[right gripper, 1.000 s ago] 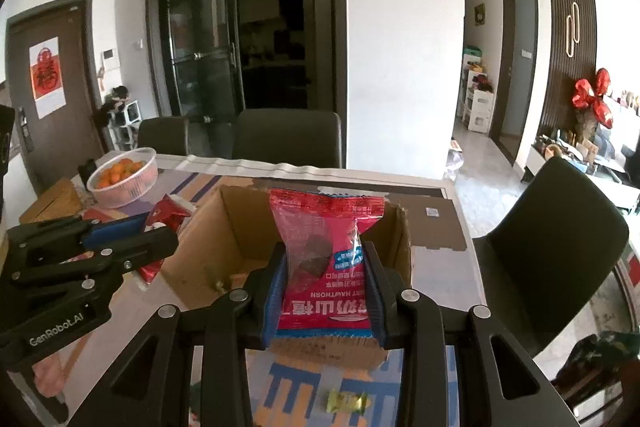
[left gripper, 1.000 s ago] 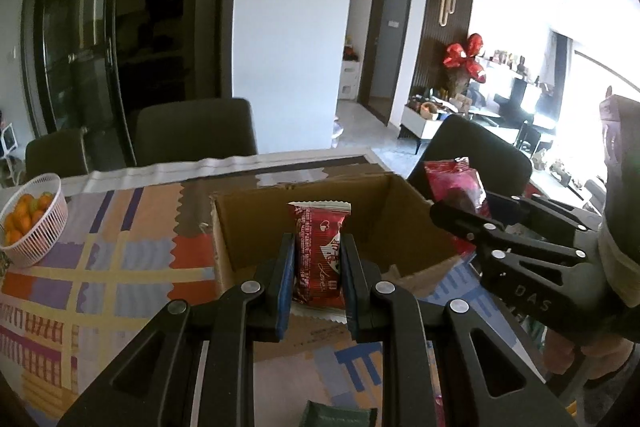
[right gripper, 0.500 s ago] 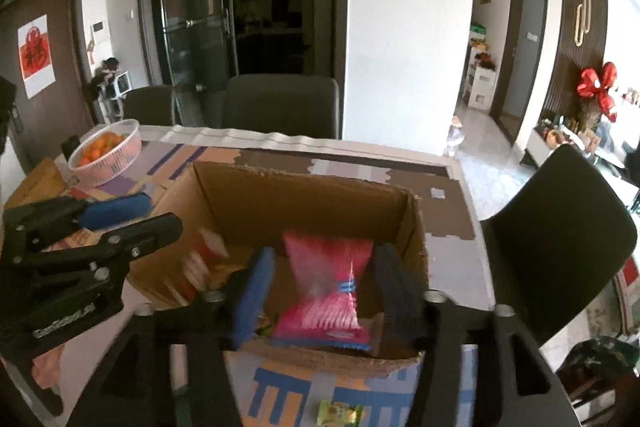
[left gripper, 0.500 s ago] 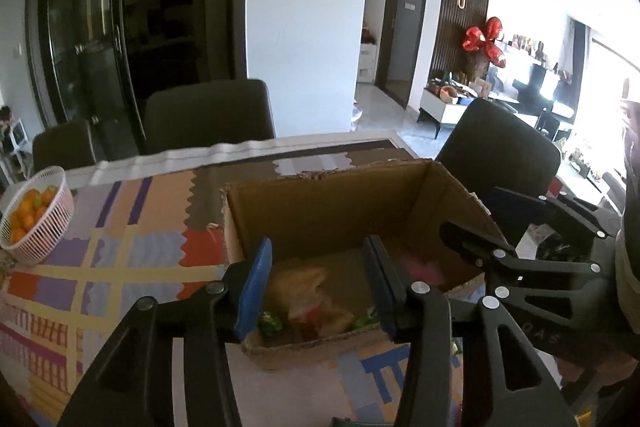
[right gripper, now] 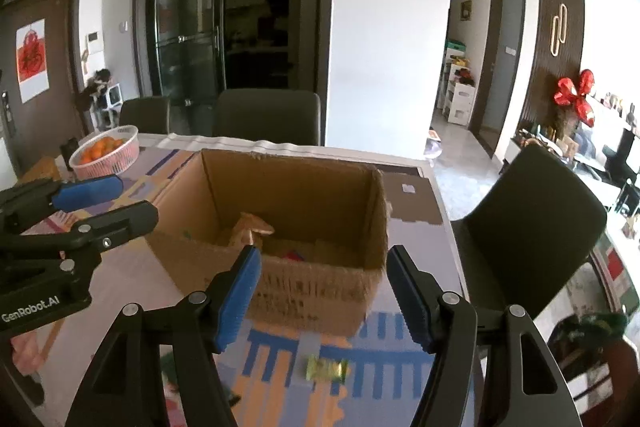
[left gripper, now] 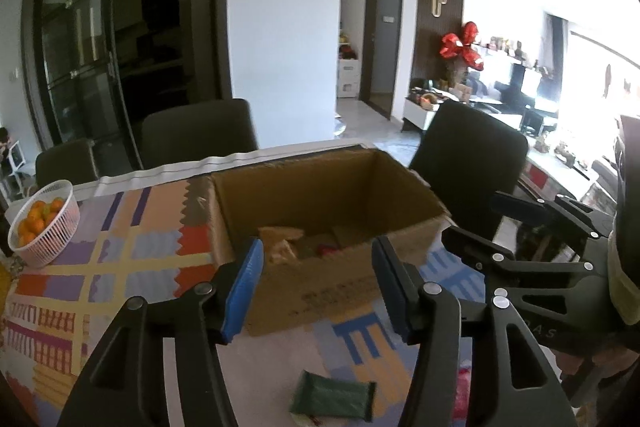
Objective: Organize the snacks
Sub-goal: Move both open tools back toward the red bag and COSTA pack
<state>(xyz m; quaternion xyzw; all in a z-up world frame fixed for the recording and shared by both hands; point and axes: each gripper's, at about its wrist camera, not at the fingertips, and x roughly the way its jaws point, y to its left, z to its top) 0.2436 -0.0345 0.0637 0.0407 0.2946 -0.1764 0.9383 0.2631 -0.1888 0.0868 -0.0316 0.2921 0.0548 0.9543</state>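
An open cardboard box [left gripper: 320, 187] stands on the patterned tablecloth, with a tan packet [left gripper: 280, 243] and a bit of red wrapper [left gripper: 326, 250] inside. My left gripper [left gripper: 318, 255] hovers before the box's near wall, jaws opening, nothing between them. In the right wrist view the same box [right gripper: 288, 187] sits ahead of my right gripper [right gripper: 324, 259], whose jaws are also opening and empty. Each gripper shows from the side in the other's view: the right gripper [left gripper: 472, 217] and the left gripper [right gripper: 136, 199]. A dark green packet [left gripper: 332, 393] and a small yellow-green candy [right gripper: 326, 369] lie on the cloth near me.
A white basket of oranges [left gripper: 40, 227] stands at the table's far left, also seen as the basket [right gripper: 106, 151]. Dark chairs [left gripper: 200, 131] line the far side, and another chair [right gripper: 536, 219] stands at the right end. A hand holds the right gripper.
Both grippers held red snack packets over the box a second ago. The jaws spread, the packets dropped into the box, and both grippers drew back toward me.
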